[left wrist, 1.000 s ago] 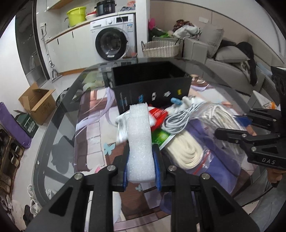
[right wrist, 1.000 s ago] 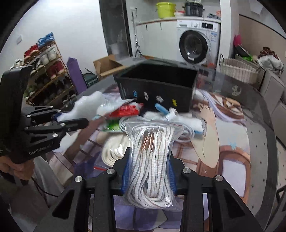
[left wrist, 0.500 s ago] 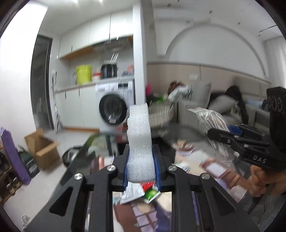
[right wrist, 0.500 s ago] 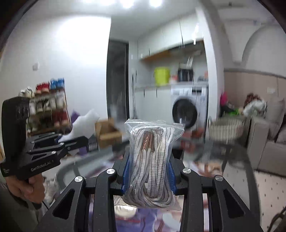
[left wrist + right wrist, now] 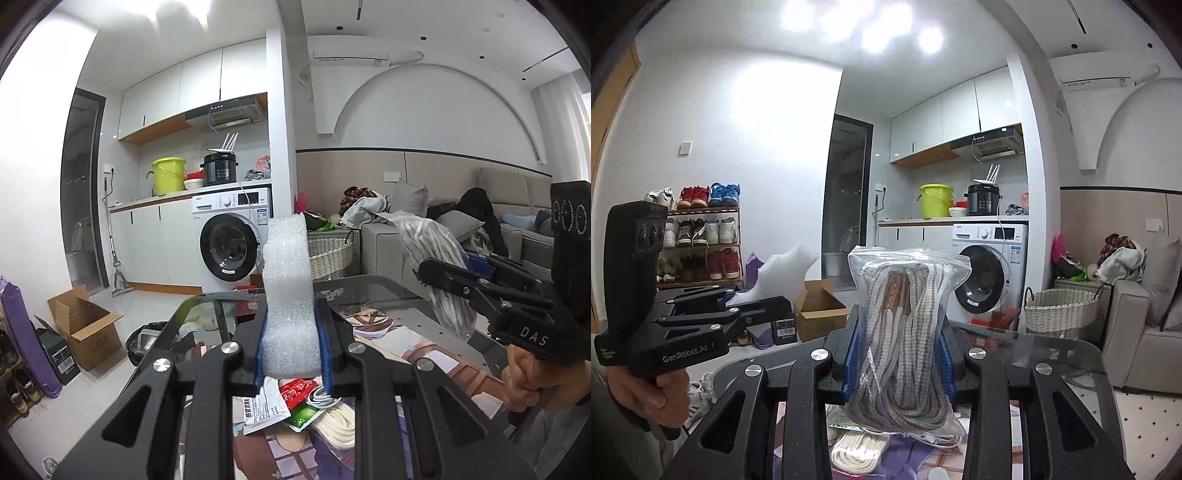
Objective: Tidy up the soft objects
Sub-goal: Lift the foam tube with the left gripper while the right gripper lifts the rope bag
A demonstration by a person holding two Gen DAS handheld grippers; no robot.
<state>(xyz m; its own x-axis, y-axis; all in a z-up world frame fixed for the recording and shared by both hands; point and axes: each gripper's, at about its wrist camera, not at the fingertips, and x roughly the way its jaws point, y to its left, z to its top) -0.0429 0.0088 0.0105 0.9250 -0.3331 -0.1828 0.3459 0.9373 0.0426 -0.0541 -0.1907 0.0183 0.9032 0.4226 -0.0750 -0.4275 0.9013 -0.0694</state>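
A white, bumpy strip of packing foam stands upright between the pads of the left tongs, clamped at its lower part and raised above the glass-topped worktop; from the right wrist camera the same foam juts out of those tongs, which a bare hand holds by the grip. The right tongs are closed on a clear zip bag of coiled grey-white rope, also held upright and lifted off the worktop (the left wrist camera shows that bag hanging from the black fingers at the right).

Below the raised items, on the worktop's printed cartoon mat, lie a white sachet with printed text, a red packet, a green packet and a coil of cream flat cord, close together and partly overlapping.

Beyond the worktop's far edge stand a white front-loading washing machine, a woven wicker basket and an open cardboard box on the floor.
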